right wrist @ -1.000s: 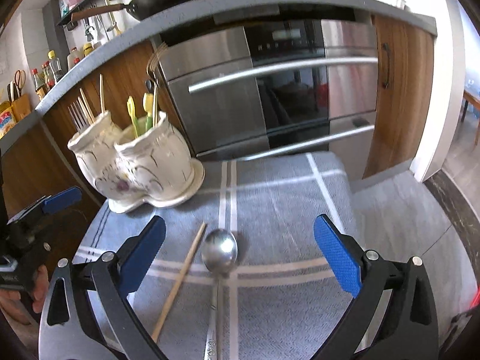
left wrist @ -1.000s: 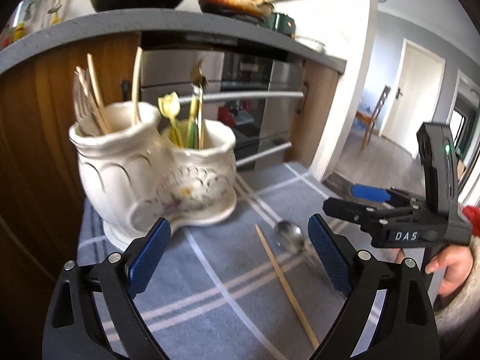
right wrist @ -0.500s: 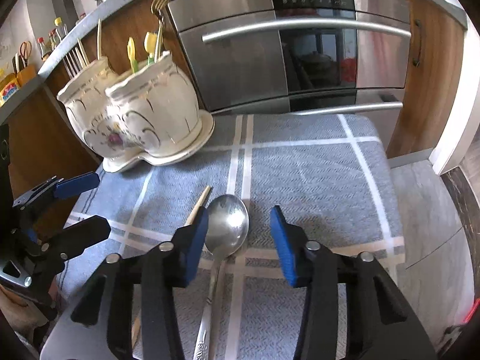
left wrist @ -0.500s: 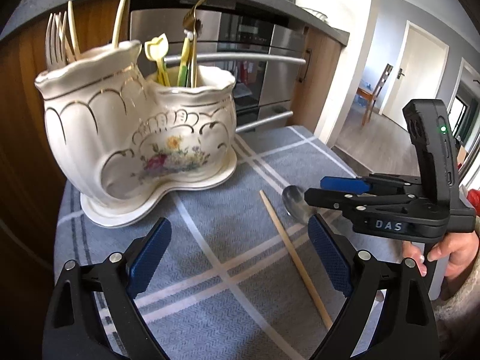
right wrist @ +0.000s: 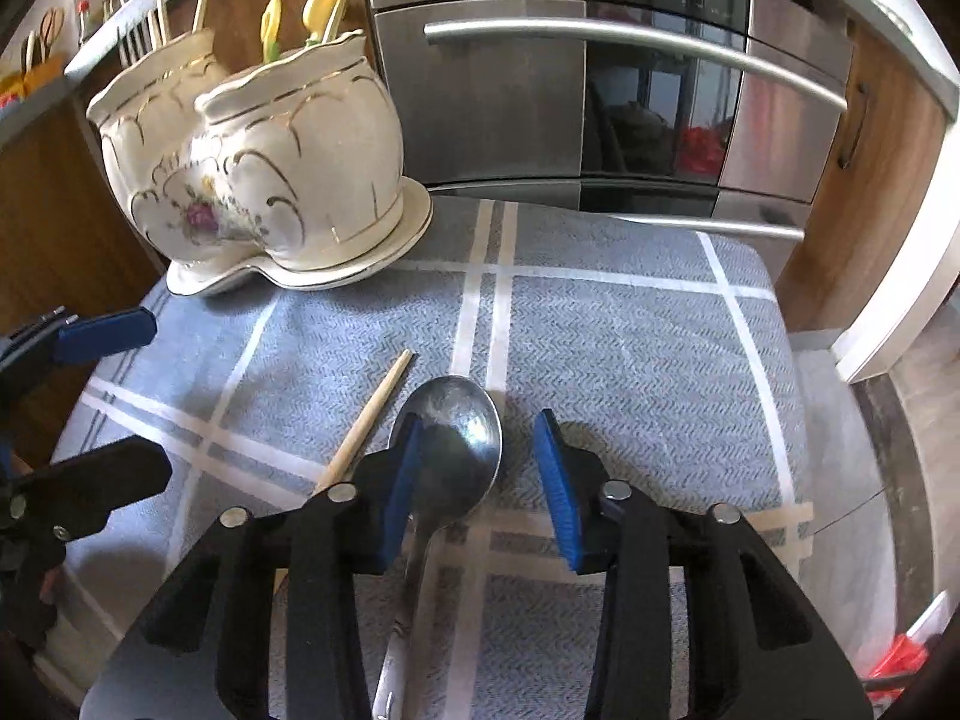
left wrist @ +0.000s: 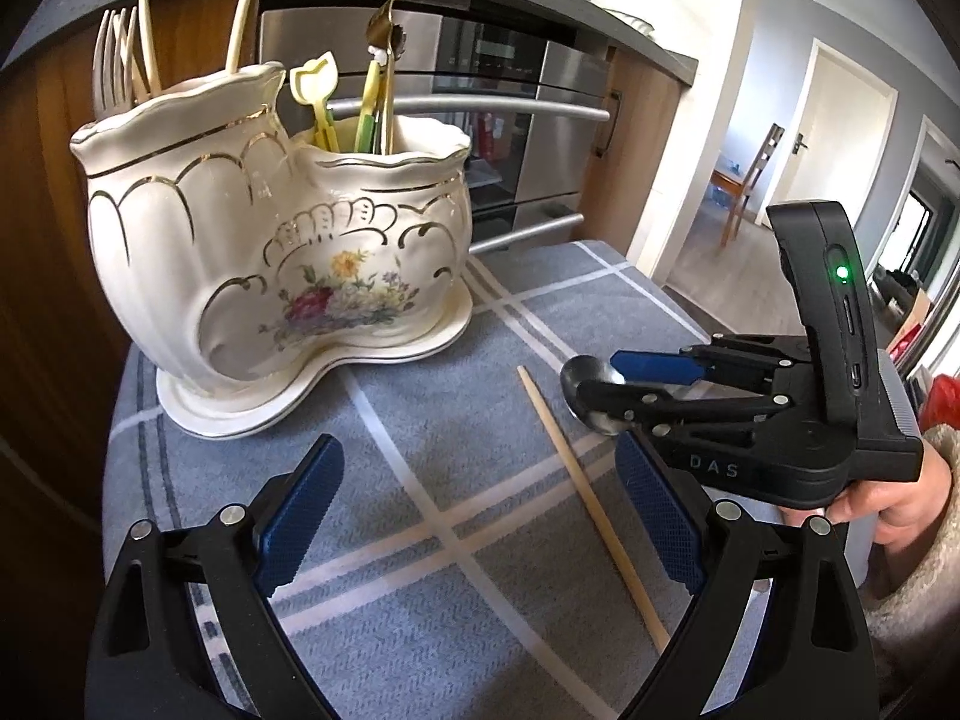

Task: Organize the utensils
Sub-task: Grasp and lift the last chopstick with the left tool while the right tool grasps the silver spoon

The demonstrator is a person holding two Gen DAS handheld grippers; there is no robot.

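Note:
A steel spoon (right wrist: pixel 462 438) lies on the grey-blue checked cloth (right wrist: pixel 630 348) with its bowl between the fingers of my right gripper (right wrist: pixel 477 426). The jaws are closing: the left pad is at the bowl's edge, while the right pad stands clear of it. A single wooden chopstick (right wrist: pixel 372 414) lies just left of the spoon. In the left wrist view, my left gripper (left wrist: pixel 477 450) hovers open and empty over the cloth, with the chopstick (left wrist: pixel 591 504) near its right finger. The right gripper (left wrist: pixel 600 375) covers most of the spoon (left wrist: pixel 585 372) there.
A white flowered two-pot ceramic holder (left wrist: pixel 270 240) stands at the cloth's back left on its saucer, filled with forks, chopsticks and coloured utensils. A steel oven front (right wrist: pixel 600 90) rises behind the cloth. A person's hand (left wrist: pixel 900 498) holds the right gripper. Floor lies to the right.
The right gripper came down over the spoon, and its jaws narrowed from wide open to close around the bowl. The left gripper sank early on and then stayed still.

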